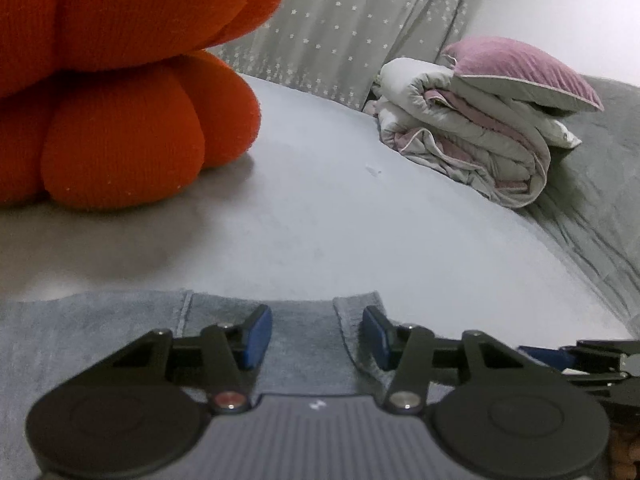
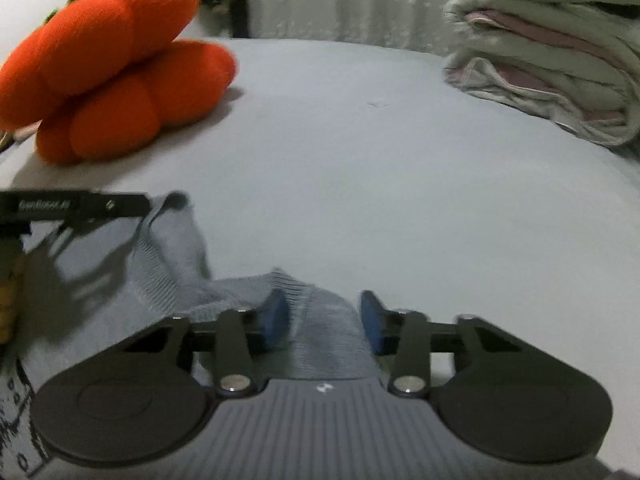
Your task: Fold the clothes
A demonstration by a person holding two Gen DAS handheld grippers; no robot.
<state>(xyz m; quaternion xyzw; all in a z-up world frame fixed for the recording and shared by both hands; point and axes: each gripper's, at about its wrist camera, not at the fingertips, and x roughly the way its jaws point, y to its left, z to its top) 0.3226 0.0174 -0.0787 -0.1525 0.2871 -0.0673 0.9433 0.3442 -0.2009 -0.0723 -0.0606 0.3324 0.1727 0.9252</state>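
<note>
Left gripper point(image 1: 317, 336) nearest the lens in the left wrist view: jaws apart, blue pads point(image 1: 256, 336) either side of a flat strip of the grey-blue garment point(image 1: 120, 332), not clamped on it. Garment lies spread on the pale bed sheet point(image 1: 340, 216), its far edge just past the fingertips, a seam running down beside the right pad.

Right gripper point(image 2: 324, 322) in its own view: jaws also apart, a raised ridge of the same garment point(image 2: 324, 332) bunched up between the pads (cloth touches or nearly touches the left pad; cannot tell if it's pinched). Ribbed hem rumpled toward the left, where the other gripper's black finger sits over the cloth. Dark print visible on the fabric at lower left.

Background, both views: orange knotted cushion point(image 1: 120, 80) on the sheet at far left, well apart from the garment. Folded quilt point(image 1: 472, 144) at far right with a purple pillow point(image 1: 520, 68) on top. Grey star-print curtain point(image 1: 340, 20) behind the bed.
</note>
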